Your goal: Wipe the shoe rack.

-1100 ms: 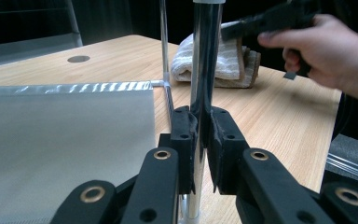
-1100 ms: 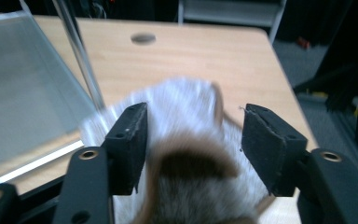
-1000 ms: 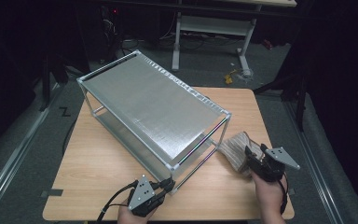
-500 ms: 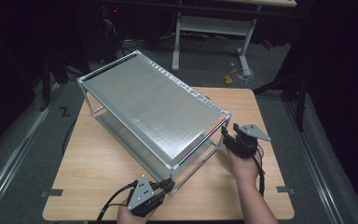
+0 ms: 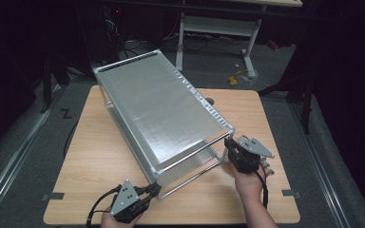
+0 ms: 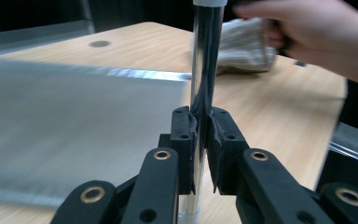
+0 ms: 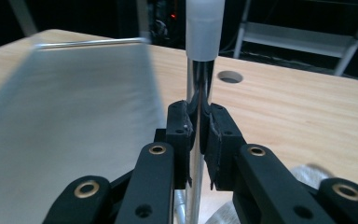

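Clamping both near chrome posts [image 6: 204, 70] of the metal shelf rack [image 5: 161, 109] mid-frame, left gripper [image 5: 148, 191] and right gripper [image 5: 229, 145], just closed, could slip; rack could twist.

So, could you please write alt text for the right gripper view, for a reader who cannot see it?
Two black fingers of the right gripper are clamped on an upright chrome post of a metal rack, just below its white cap. The rack's grey shelf spreads to the left, above a wooden table.

silver rack [image 5: 161, 111], light wood table [image 5: 100, 156], black fingers [image 6: 186, 135]
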A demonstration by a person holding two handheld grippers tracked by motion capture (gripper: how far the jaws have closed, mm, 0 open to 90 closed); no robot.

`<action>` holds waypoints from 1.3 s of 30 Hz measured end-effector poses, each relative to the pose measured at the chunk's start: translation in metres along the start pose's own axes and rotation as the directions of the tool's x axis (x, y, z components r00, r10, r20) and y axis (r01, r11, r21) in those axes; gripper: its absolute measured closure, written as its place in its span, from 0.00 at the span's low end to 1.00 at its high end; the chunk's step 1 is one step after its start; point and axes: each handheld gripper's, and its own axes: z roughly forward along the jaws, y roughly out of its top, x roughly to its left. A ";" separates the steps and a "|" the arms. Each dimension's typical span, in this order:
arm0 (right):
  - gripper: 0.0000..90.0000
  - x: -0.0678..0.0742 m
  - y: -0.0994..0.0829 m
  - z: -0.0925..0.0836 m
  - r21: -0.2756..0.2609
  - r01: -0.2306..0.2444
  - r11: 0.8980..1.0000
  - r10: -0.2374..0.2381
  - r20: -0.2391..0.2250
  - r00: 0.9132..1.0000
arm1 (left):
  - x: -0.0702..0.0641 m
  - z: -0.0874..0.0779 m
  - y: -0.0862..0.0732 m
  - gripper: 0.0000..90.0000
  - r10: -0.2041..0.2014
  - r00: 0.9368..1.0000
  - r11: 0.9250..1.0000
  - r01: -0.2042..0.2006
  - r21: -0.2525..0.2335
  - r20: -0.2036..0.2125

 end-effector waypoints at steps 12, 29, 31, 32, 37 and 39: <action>0.90 0.040 -0.025 -0.050 -0.038 0.041 0.998 -0.046 -0.118 0.992 | 0.060 -0.014 -0.002 0.90 -0.048 0.989 0.999 0.049 0.004 -0.143; 0.90 0.091 -0.035 -0.067 -0.076 0.092 0.993 -0.109 -0.258 0.960 | 0.120 0.003 0.007 0.90 -0.094 0.966 0.995 0.097 0.002 -0.243; 0.90 0.096 -0.035 -0.066 -0.076 0.101 0.992 -0.118 -0.273 0.955 | 0.125 0.005 0.007 0.90 -0.101 0.961 0.995 0.104 -0.001 -0.259; 0.90 0.099 -0.034 -0.065 -0.075 0.105 0.992 -0.122 -0.277 0.953 | 0.128 0.006 0.008 0.90 -0.105 0.957 0.994 0.108 -0.004 -0.269; 0.90 0.115 -0.032 -0.060 -0.082 0.115 0.990 -0.135 -0.320 0.938 | 0.140 0.009 0.009 0.90 -0.127 0.943 0.992 0.129 -0.011 -0.308; 0.90 0.121 -0.032 -0.058 -0.080 0.116 0.990 -0.136 -0.329 0.934 | 0.145 0.010 0.009 0.90 -0.130 0.938 0.991 0.133 -0.012 -0.320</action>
